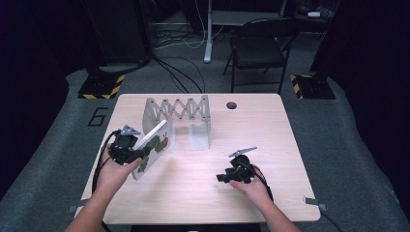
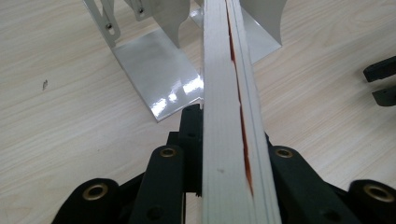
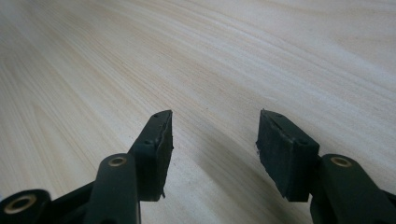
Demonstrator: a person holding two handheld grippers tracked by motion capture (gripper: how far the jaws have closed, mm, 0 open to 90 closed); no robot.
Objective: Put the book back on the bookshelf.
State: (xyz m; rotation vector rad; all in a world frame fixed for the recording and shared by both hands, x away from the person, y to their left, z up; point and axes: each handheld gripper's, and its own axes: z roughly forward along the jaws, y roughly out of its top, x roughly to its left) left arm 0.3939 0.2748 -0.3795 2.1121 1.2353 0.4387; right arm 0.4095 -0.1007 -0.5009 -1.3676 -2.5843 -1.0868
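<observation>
The left gripper [image 1: 129,151] has its jaws clenched on a picture book [image 1: 153,149] tilted beside the metal book rack [image 1: 180,112], while the right gripper [image 1: 231,175] rests on the worktop [image 1: 203,193], jaws released.

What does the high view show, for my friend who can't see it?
The left gripper holds a white picture book tilted above a wooden table, near a metal folding book rack. The right gripper rests empty, jaws apart, on the table's right side.
</observation>
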